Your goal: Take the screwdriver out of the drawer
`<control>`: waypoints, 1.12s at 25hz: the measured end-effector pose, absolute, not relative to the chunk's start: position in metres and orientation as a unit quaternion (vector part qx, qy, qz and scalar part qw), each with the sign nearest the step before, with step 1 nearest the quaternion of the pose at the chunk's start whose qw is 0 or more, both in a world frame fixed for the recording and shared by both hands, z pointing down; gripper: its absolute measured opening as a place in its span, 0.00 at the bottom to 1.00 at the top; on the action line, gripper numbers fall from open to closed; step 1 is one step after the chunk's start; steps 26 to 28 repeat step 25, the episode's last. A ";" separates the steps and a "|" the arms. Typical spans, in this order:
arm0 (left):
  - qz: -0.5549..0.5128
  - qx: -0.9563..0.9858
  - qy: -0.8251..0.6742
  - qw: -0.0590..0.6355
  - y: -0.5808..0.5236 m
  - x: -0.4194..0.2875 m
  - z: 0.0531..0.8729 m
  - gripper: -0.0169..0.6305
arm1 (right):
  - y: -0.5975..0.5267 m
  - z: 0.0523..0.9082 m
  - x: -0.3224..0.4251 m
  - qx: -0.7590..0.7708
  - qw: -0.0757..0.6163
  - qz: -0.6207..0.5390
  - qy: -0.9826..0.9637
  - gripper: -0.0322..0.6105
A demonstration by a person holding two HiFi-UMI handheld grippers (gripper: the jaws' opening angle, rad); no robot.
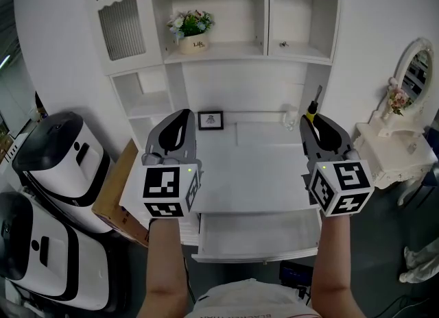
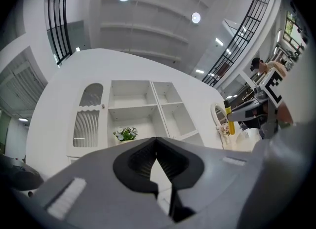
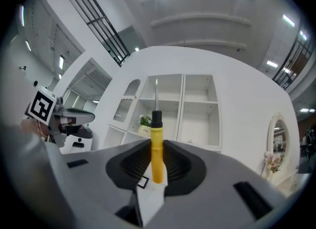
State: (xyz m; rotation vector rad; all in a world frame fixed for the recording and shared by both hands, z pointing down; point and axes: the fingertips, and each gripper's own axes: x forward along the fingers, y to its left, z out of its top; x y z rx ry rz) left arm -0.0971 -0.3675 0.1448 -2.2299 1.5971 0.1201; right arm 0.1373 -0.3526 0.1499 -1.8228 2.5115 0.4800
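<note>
Jaws of the right gripper clench the yellow handle of the screwdriver. Its long axis runs along the jaws, and its shaft points up toward the far shelves. It hangs over the right of the desk, clear of the open near drawer. The left gripper has its jaws closed on nothing.

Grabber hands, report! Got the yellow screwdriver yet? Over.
Right gripper shut on yellow-handled screwdriver, clear of open white drawer. Left gripper shut, empty. Nothing in the way.
</note>
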 end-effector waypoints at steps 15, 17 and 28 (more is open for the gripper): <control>0.046 -0.796 0.569 0.199 -0.360 -0.093 0.140 0.04 | -0.339 0.143 0.144 -0.592 -0.010 0.169 0.788 0.18; 0.049 -0.796 0.570 0.199 -0.358 -0.094 0.139 0.04 | -0.337 0.143 0.143 -0.592 -0.013 0.172 0.787 0.18; 0.057 -0.798 0.568 0.194 -0.352 -0.097 0.138 0.04 | -0.327 0.146 0.140 -0.589 -0.017 0.185 0.786 0.18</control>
